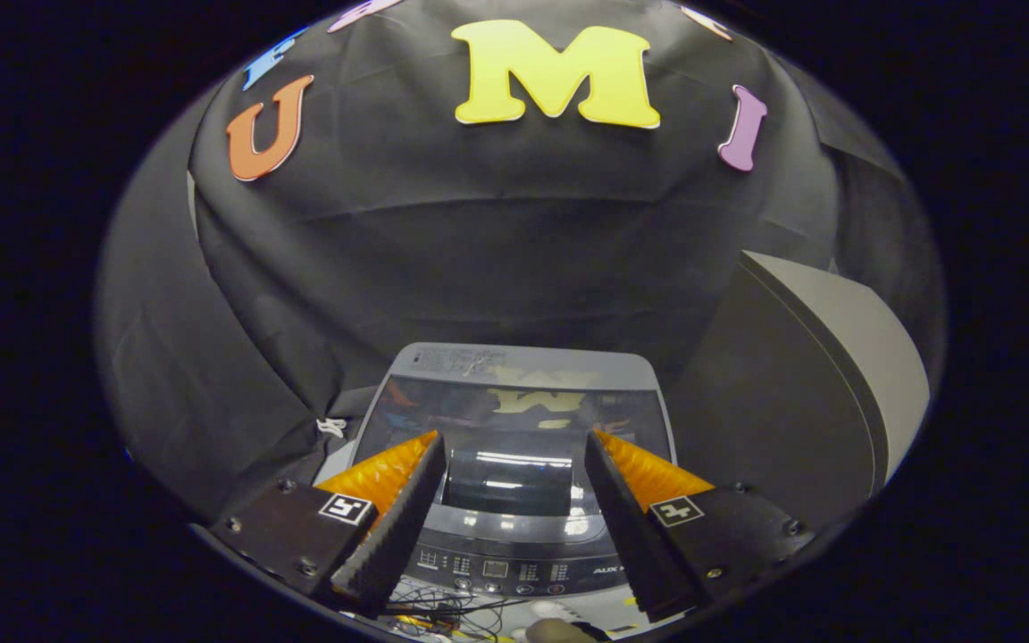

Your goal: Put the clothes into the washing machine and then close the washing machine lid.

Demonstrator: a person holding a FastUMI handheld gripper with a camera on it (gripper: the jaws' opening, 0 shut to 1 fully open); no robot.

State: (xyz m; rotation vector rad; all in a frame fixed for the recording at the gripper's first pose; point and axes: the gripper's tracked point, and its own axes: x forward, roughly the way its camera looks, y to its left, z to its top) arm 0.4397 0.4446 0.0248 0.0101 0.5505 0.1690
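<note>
A small grey top-loading washing machine (514, 420) stands just ahead of and below my fingers. Its dark glass lid (514, 415) lies flat and shut over the tub, reflecting the wall. The control panel (514, 563) runs along the machine's near edge, between my fingers. My gripper (513, 439) hovers above the lid, open, with nothing between its fingers. No clothes can be seen through the lid.
A large grey curved box (818, 384) stands to the right of the machine, close beside it. Black cloth drapes behind and to the left. Loose thin cables (443, 612) lie on a pale surface under the fingers.
</note>
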